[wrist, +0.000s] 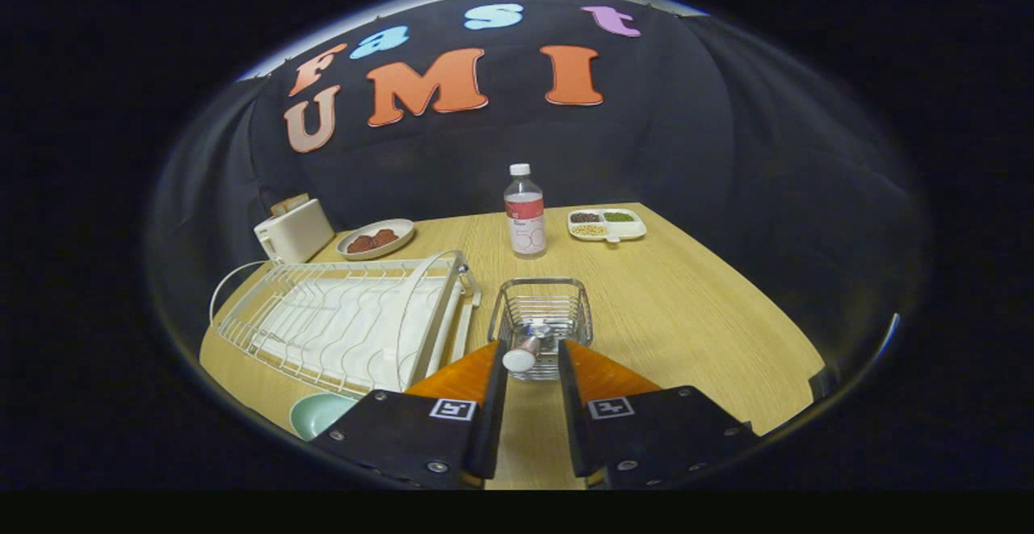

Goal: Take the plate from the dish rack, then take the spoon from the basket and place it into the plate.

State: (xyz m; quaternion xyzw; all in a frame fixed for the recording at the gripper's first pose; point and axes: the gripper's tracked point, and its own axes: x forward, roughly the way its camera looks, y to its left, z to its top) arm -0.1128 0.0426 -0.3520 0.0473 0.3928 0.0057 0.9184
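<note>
A small wire basket (pixel 540 283) stands on the wooden table just ahead of my fingers. The spoon (pixel 521 354) leans in it, its pale handle end poking out toward me. That handle end lies between the fingertips of my gripper (pixel 531 351), close to the left finger; the jaws stand apart and do not press on it. A mint-green plate (pixel 317 413) lies flat on the table left of my left finger, partly hidden by the gripper body. The white wire dish rack (pixel 347 324) sits left of the basket with no dishes in its slots.
Beyond the basket stands a clear bottle (pixel 525 215) with a red label. A white divided tray (pixel 607 224) of beans sits behind and to the right. A toaster (pixel 294 229) and a bowl of brown food (pixel 376 238) are beyond the rack.
</note>
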